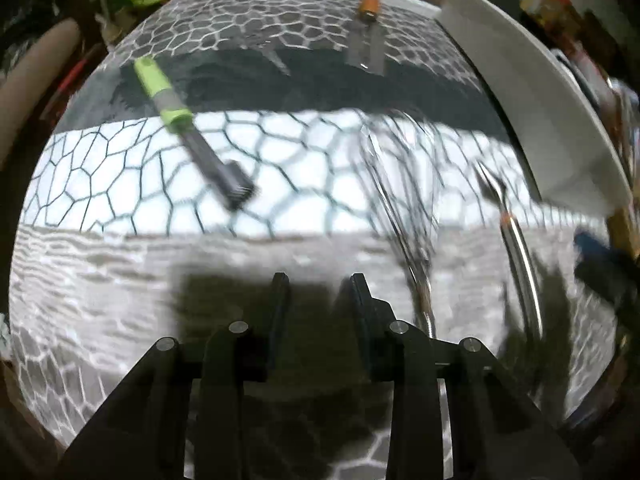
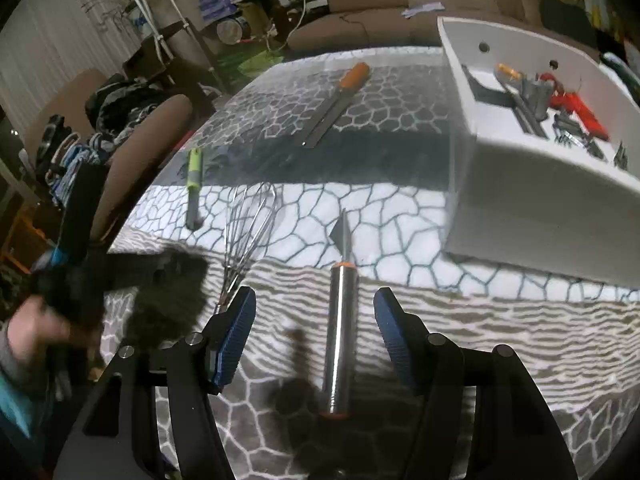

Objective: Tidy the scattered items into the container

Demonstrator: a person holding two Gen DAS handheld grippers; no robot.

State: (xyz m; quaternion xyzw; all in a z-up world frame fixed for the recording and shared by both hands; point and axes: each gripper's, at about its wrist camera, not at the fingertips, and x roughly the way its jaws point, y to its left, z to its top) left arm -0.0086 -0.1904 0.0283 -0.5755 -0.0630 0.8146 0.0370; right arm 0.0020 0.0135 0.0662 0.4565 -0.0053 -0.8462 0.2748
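Mid-tidy, with right gripper [image 2: 314, 336] released astride the steel-handled tool [image 2: 339, 332] near the table's [image 2: 500, 340] front edge, left gripper [image 1: 320, 286] narrowed on nothing, white container [image 2: 532, 184] at far right corner; next, clamping and lifting.

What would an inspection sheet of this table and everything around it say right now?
Surface: patterned tablecloth, honeycomb print.
Job's things: whisk, green-handled tool, orange-handled file and steel-handled knife lie loose; white container already holds tools.
Clutter: nothing seen on the table beyond these.
Grippers: right gripper open astride the knife handle; left gripper nearly closed, empty.
Cables: a white one in the background.
Surroundings: sofa, piled belongings.
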